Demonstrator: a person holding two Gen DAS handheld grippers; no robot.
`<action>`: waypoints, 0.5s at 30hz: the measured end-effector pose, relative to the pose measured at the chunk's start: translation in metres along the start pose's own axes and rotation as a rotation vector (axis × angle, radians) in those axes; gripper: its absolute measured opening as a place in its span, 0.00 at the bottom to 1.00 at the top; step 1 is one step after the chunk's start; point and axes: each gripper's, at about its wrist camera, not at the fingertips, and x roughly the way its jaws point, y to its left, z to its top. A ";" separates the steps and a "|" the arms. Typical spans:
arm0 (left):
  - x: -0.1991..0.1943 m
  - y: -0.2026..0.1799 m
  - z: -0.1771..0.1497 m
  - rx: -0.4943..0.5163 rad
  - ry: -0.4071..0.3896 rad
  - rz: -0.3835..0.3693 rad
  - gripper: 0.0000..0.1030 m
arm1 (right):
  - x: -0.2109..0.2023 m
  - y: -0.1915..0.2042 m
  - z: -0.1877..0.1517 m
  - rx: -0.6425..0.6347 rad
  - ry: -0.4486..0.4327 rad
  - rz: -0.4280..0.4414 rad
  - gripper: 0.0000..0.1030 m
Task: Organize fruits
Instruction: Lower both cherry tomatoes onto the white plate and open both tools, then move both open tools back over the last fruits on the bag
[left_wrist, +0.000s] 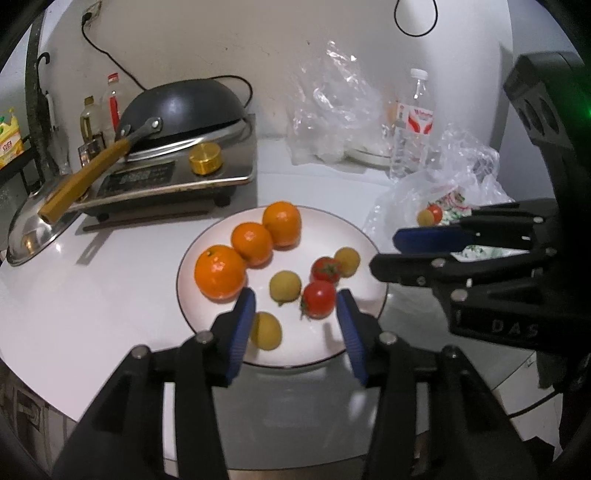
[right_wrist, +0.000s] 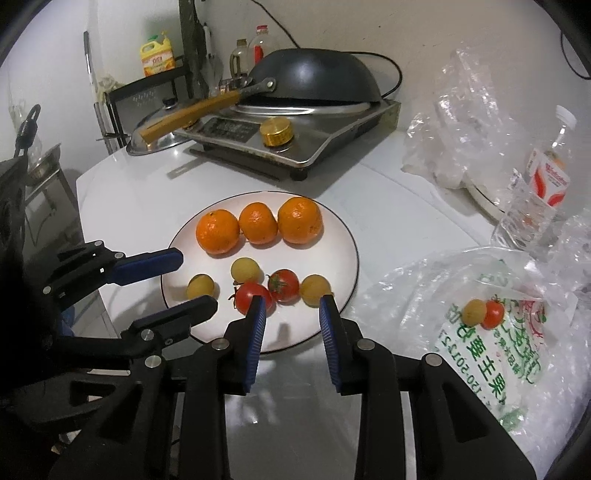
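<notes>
A white plate (left_wrist: 207, 254) (right_wrist: 343, 236) holds three oranges (left_wrist: 252, 243) (right_wrist: 258, 223) in a row, two red tomatoes (left_wrist: 318, 298) (right_wrist: 283, 285) and three small yellow fruits (left_wrist: 284, 287) (right_wrist: 245, 270). My left gripper (left_wrist: 295, 310) is open and empty over the plate's near edge; it also shows in the right wrist view (right_wrist: 197, 280). My right gripper (right_wrist: 292, 314) is open and empty above the plate's near rim, and shows at the right of the left wrist view (left_wrist: 382, 253). One yellow fruit (right_wrist: 474, 312) and one tomato (right_wrist: 494, 314) lie on a plastic bag (right_wrist: 480, 354) (left_wrist: 443, 199).
An induction cooker (left_wrist: 177, 177) (right_wrist: 295, 136) with an upturned black wok (left_wrist: 184, 107) stands at the back. A steel lid (left_wrist: 33, 229), oil bottles (left_wrist: 90, 118), a water bottle (left_wrist: 412, 125) (right_wrist: 535, 192) and crumpled clear plastic (left_wrist: 332, 110) surround the white counter (left_wrist: 92, 295).
</notes>
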 end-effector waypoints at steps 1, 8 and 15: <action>-0.001 -0.002 0.000 0.003 -0.001 -0.001 0.46 | -0.003 -0.002 -0.001 0.004 -0.004 -0.002 0.31; -0.005 -0.029 0.006 0.044 -0.008 -0.011 0.46 | -0.023 -0.019 -0.012 0.032 -0.031 -0.013 0.31; -0.008 -0.054 0.015 0.064 -0.028 -0.015 0.46 | -0.043 -0.042 -0.025 0.069 -0.055 -0.028 0.31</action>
